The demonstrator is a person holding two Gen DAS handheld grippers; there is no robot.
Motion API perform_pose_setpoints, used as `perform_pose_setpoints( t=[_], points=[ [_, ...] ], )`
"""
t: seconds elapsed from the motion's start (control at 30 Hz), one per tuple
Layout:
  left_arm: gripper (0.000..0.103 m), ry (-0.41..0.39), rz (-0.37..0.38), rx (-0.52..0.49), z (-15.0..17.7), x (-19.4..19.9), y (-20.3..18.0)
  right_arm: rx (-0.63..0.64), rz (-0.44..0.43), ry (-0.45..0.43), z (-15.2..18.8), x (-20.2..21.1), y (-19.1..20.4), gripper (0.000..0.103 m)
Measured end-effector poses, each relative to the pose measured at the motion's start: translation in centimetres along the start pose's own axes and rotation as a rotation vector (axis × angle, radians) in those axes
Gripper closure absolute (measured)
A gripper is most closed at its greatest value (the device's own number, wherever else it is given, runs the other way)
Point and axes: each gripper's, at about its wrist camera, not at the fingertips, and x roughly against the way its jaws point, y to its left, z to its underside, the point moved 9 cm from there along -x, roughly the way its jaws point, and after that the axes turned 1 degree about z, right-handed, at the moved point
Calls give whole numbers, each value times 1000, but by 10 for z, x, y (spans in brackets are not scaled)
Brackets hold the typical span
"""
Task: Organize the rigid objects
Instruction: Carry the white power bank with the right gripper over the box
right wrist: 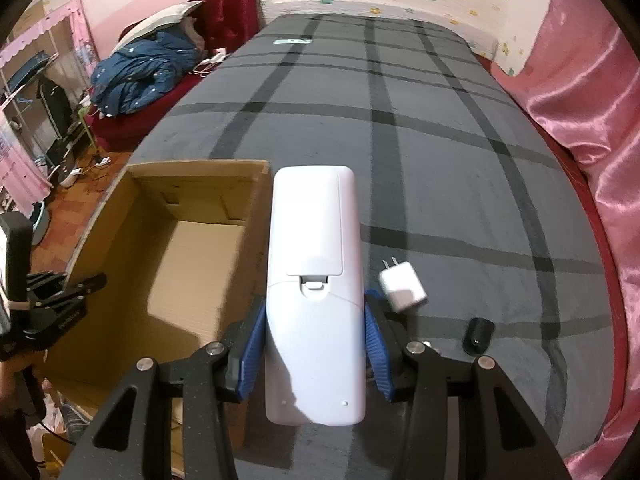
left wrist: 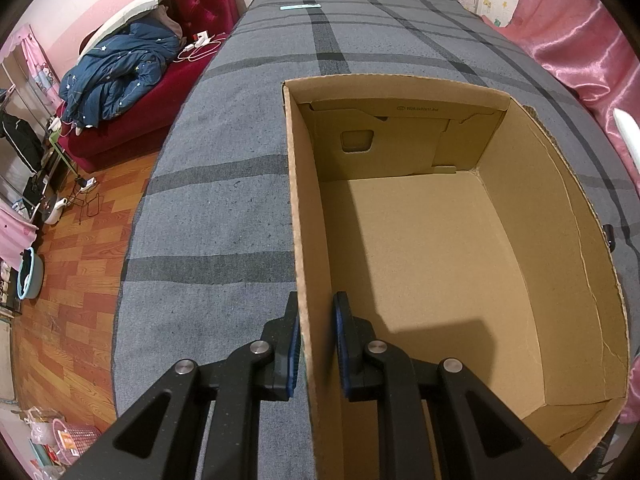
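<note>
An open, empty cardboard box (left wrist: 420, 240) stands on the grey plaid bed. My left gripper (left wrist: 316, 336) straddles the box's left wall, one finger outside and one inside, shut on it. The box also shows at the left of the right wrist view (right wrist: 188, 264). My right gripper (right wrist: 316, 340) is shut on a white remote control (right wrist: 316, 288), back side up, held above the bed just right of the box. A white charger plug (right wrist: 402, 286) and a small black object (right wrist: 478, 336) lie on the bed to the right of the remote.
A light blue flat strip (left wrist: 301, 7) lies at the far end of the bed (right wrist: 460, 160). A red sofa with a blue quilt (left wrist: 120, 76) stands to the left. Pink satin fabric (right wrist: 592, 128) borders the bed's right side. My left gripper shows at the far left (right wrist: 60, 300).
</note>
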Motion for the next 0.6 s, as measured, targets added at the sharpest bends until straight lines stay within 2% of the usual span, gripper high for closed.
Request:
perform_pose_setpoints(
  t=[0.6],
  points=[
    [87, 1, 0, -1, 0, 0, 0, 84, -110, 9, -19, -11, 86, 54]
  ],
)
